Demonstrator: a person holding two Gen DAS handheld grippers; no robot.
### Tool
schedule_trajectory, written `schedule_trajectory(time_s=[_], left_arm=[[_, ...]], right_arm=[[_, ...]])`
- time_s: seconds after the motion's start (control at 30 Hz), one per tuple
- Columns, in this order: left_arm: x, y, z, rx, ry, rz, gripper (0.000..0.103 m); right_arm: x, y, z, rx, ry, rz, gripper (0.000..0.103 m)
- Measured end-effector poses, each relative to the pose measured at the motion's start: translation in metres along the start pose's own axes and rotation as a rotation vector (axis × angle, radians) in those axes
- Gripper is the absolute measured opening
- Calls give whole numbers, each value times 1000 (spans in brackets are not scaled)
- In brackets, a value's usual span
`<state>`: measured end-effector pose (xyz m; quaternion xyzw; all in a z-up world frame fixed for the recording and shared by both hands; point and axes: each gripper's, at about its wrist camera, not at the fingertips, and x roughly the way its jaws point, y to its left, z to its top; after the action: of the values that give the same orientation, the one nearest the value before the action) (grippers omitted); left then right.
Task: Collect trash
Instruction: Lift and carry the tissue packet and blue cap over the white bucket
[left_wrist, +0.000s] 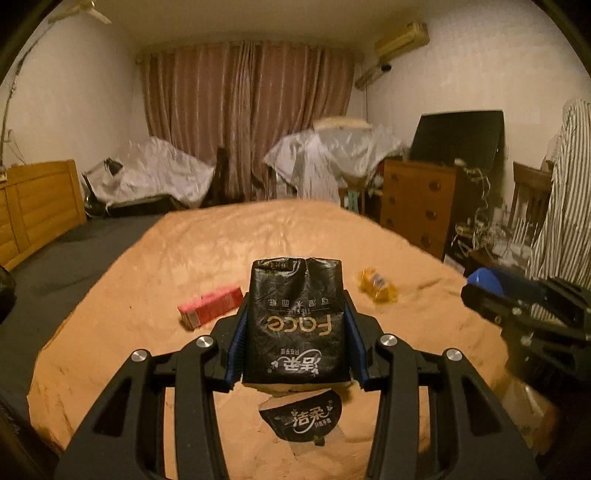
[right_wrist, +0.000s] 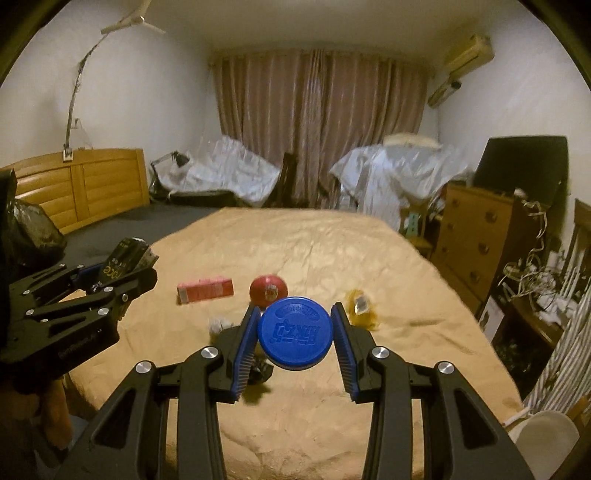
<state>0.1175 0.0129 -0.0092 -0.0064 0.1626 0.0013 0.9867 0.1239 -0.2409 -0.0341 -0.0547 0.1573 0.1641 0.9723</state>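
Black crinkly film, the tissue pack (left_wrist: 295, 321) is sitting light and crushable, clamped at its sides in the left gripper (left_wrist: 295, 328) above the bed (left_wrist: 129, 280), while the right gripper (right_wrist: 293, 332) is pinching a rigid, slick blue-capped container (right_wrist: 293, 334) by its rim.

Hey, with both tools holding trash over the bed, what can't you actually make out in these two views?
- Left wrist view: the red ball is hidden behind the tissue pack in the left tool.
- Right wrist view: the body under the blue cap in the right tool is hidden by the cap.
- Both views: the yellow wrapper is too blurred to identify.
- Right wrist view: the black bag is cut off at the left edge.
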Motion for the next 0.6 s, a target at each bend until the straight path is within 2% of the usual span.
schedule_trajectory(time_s=[0.27, 0.6], left_arm=[[-22, -18, 7, 7, -54, 2, 43], [-27, -23, 8, 6, -56, -3, 43]], right_arm=[[-49, -2, 9, 7, -62, -24, 41], [-70, -2, 13, 8, -67, -31, 41]])
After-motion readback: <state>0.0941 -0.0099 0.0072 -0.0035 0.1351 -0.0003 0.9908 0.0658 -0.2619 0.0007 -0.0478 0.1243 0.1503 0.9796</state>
